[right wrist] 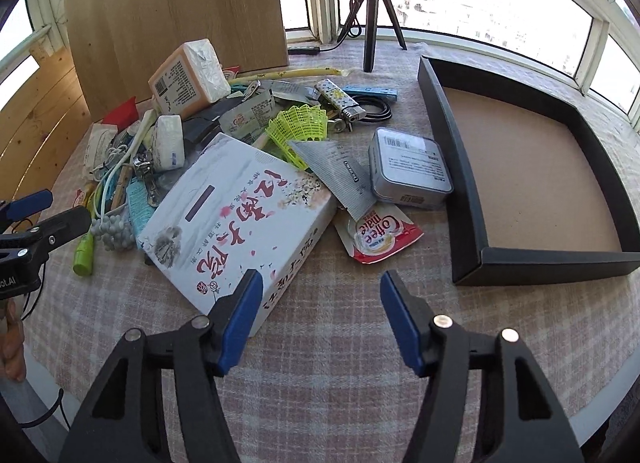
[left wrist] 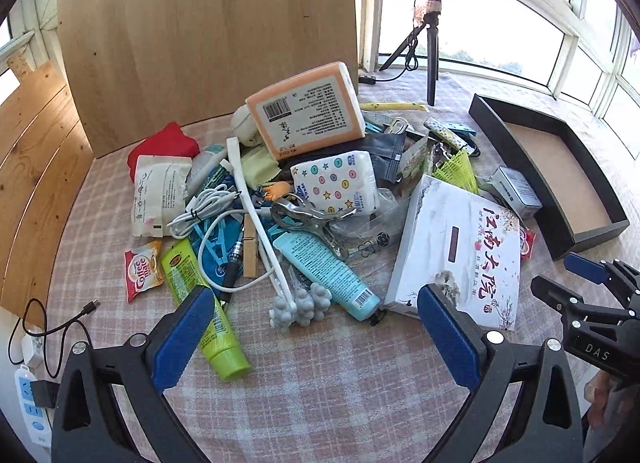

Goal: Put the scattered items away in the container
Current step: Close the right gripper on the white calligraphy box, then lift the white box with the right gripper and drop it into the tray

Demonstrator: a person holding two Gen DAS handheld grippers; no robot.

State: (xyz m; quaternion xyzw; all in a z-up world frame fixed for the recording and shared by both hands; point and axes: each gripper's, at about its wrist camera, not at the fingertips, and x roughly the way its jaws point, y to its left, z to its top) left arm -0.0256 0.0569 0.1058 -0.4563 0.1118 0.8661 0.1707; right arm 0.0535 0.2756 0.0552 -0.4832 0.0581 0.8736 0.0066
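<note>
I have both tools angled down over the checked cloth surface (right wrist: 340, 363). My left hand-held gripper (left wrist: 316, 339) stands with its jaws wide apart and nothing between them but bare cloth; my right hand-held gripper (right wrist: 322, 321) has its jaws apart too, less widely, also holding nothing, its left pad just at the near corner of the big printed box (right wrist: 236, 219). That box lies flat at the near edge of the pile, its long axis running diagonally from the near corner up and away towards the pile's middle. The black tray (right wrist: 460, 167), the container, sits to the right of the pile, well apart from most items, its long side running away from me towards the windows; I see only brown board inside it. From the right wrist I get the tray almost whole, plus the grey tin (right wrist: 408, 167) just beside its left wall, a red Coffee-mate sachet (right wrist: 378, 237), a lighter (right wrist: 340, 97) and the yellow-green shuttlecock (right wrist: 300, 131). The left wrist cuts the tray (left wrist: 516, 151) short but shows what the box hides from the other side: a turquoise tube (left wrist: 328, 267) pointing its cap towards me, a green tube (left wrist: 200, 295) lying alongside, a white cable (left wrist: 200, 207), a metal clip (left wrist: 308, 219) and a spotted tissue pack (left wrist: 336, 183). The orange tissue pack (left wrist: 308, 111) tops the heap, tilted. Small things deep in the pile I cannot make out.
</note>
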